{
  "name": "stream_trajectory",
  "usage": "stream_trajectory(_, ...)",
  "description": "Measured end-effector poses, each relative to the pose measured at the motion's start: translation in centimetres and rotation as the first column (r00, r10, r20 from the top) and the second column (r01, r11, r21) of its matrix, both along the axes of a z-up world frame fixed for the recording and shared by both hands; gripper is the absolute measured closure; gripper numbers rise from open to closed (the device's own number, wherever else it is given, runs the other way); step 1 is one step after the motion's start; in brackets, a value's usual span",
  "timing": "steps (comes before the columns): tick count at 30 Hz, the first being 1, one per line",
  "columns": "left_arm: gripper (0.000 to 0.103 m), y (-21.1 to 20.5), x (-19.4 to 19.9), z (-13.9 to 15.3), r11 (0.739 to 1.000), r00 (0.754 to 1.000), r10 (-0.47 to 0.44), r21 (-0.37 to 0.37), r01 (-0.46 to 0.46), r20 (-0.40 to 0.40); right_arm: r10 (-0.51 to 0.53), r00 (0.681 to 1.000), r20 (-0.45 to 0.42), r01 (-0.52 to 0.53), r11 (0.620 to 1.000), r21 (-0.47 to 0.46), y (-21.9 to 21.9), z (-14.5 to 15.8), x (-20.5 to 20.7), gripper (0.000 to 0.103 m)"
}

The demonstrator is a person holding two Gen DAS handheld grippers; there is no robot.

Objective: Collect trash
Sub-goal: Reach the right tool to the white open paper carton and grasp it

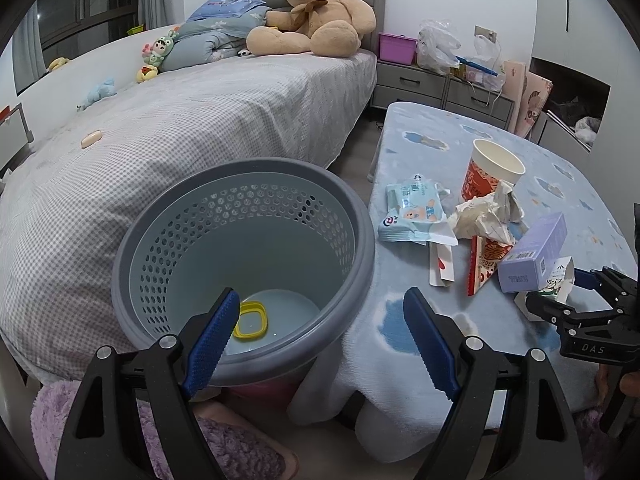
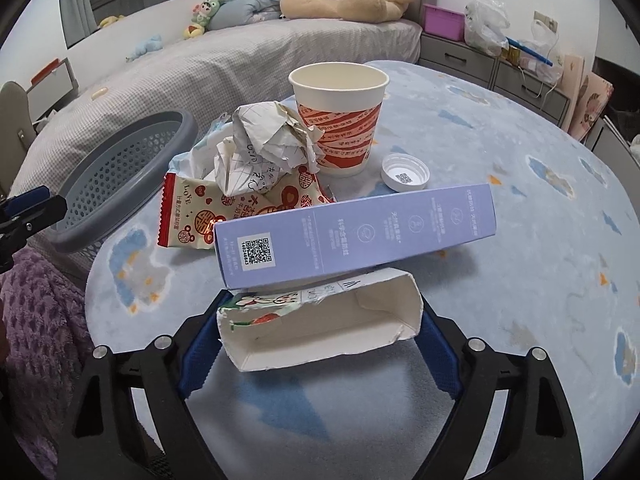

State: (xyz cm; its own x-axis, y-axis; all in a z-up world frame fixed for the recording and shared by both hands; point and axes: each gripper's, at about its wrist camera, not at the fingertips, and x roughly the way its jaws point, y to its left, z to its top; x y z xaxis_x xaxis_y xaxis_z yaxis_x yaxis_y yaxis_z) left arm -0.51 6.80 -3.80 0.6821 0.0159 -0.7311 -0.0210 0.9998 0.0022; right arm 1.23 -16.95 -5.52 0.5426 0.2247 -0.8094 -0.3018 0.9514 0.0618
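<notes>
Grey perforated bin [image 1: 244,264] beside the blanket-covered counter [image 2: 500,208], a yellow ring at its bottom. Torn white carton [image 2: 320,328] at the near edge, under a purple box [image 2: 352,236]: likely light, crushable, best pinched across its walls. Right tongs [image 2: 320,344] straddling it, contact unclear; left tongs [image 1: 320,340] apart, empty. Carton's underside hidden.

Black gripper [image 1: 320,344] frames; ribbed blue jaws; silver screws.

Trash basket [image 1: 244,264] mouth unobstructed, purple box [image 2: 352,236] crowding torn carton [image 2: 320,328]
</notes>
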Motion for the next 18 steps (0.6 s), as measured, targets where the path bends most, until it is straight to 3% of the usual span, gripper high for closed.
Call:
stream_trajectory(7,0.023,-1.3,-0.3,0.7,0.999,0.999,-0.045,-0.011,0.045,0.016,-0.043,0.999,-0.008,0.043,0.999,0.032,-1.0,0.8,-1.6,0.022)
stream_trajectory(18,0.023,-6.8,0.2,1.2,0.978,0.978,-0.206,-0.015,0.206,0.016,-0.172,0.985,0.012,0.169,0.976,0.135,-5.3,2.8,-5.8,0.022)
